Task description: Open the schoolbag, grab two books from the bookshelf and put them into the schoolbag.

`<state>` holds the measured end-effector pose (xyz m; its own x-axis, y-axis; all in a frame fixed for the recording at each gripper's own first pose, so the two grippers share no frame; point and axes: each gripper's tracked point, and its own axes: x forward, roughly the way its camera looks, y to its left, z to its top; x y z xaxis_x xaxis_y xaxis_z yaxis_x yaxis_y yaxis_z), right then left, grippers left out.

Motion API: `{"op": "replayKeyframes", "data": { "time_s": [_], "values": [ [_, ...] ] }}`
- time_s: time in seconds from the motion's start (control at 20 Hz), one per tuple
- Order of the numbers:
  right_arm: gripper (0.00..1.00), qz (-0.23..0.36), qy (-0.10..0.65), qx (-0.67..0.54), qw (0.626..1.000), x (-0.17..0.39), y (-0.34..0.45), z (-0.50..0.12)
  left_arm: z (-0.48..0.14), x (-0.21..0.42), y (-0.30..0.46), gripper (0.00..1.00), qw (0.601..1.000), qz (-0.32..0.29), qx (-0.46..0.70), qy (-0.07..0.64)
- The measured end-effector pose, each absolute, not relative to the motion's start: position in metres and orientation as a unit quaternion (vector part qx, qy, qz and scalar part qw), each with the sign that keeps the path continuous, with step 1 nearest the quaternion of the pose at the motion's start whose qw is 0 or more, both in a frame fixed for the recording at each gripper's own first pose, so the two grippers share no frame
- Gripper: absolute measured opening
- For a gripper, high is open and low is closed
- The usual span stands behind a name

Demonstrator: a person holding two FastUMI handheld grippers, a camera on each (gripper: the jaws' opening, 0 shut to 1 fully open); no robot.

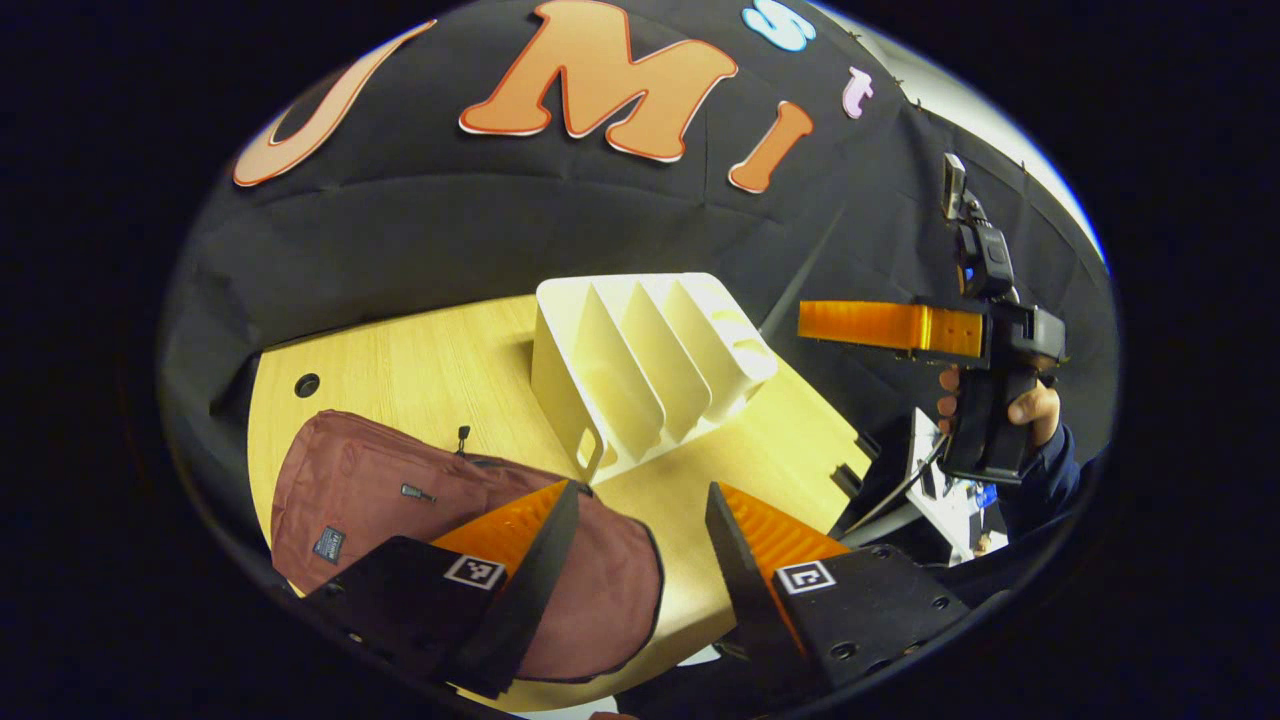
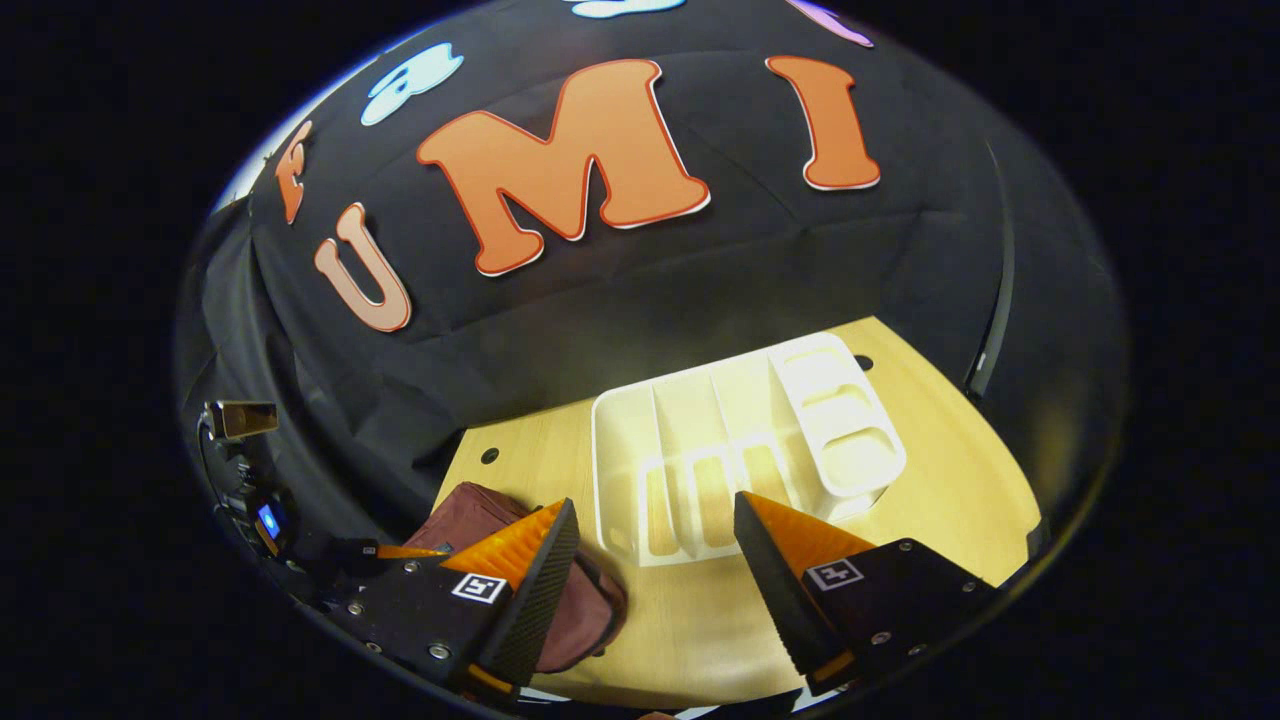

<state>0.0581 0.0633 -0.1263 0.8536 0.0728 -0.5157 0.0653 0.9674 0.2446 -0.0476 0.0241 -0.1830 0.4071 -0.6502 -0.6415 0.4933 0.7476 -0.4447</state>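
A dark red schoolbag (image 1: 400, 500) lies flat on the wooden table (image 1: 420, 370), with a zipper pull (image 1: 463, 437) at its far edge. Behind it stands a white bookshelf (image 1: 650, 360) whose slots between the dividers look bare. My left gripper (image 1: 640, 520) is open, hovering over the bag's right end with nothing between its fingers. A hand holds my right gripper (image 1: 812, 322) high to the right of the shelf. In the right gripper view, my right gripper (image 2: 655, 530) is open above the shelf (image 2: 740, 440), with the bag (image 2: 480, 520) at the lower left and the left gripper (image 2: 395, 551) beside it.
A round hole (image 1: 307, 384) sits in the table's far left corner. Off the table's right edge there is white and dark clutter (image 1: 950, 490). Black cloth closes the back and sides. Bare tabletop (image 2: 950, 480) lies right of the shelf.
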Motion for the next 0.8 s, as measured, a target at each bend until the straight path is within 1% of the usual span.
{"op": "replayKeyframes", "data": {
  "time_s": [0.1, 0.15, 0.25, 0.5, 0.65, 0.8],
  "values": [
    [0.96, 0.013, 0.254, 0.097, 0.962, 0.061, 0.044, -0.116, -0.169, -0.04, 0.006, 0.93, 0.853, -0.312, -0.109, 0.404],
    [0.96, 0.02, 0.241, 0.084, 0.967, 0.063, 0.035, -0.11, -0.162, -0.037, -0.003, 0.93, 0.863, -0.295, -0.116, 0.393],
    [0.95, 0.031, 0.216, 0.06, 0.974, 0.065, 0.017, -0.095, -0.143, -0.026, -0.019, 0.97, 0.886, -0.26, -0.121, 0.364],
    [0.95, 0.06, 0.139, 0.022, 0.988, 0.059, -0.016, -0.052, -0.089, -0.01, -0.057, 0.98, 0.942, -0.169, -0.109, 0.267],
    [0.95, 0.069, 0.09, -0.01, 0.994, 0.052, -0.029, -0.034, -0.065, -0.011, -0.077, 0.98, 0.962, -0.122, -0.108, 0.219],
    [0.95, 0.074, 0.064, -0.03, 0.995, 0.043, -0.033, -0.028, -0.048, -0.014, -0.09, 0.98, 0.976, -0.084, -0.083, 0.184]
  ]
}}
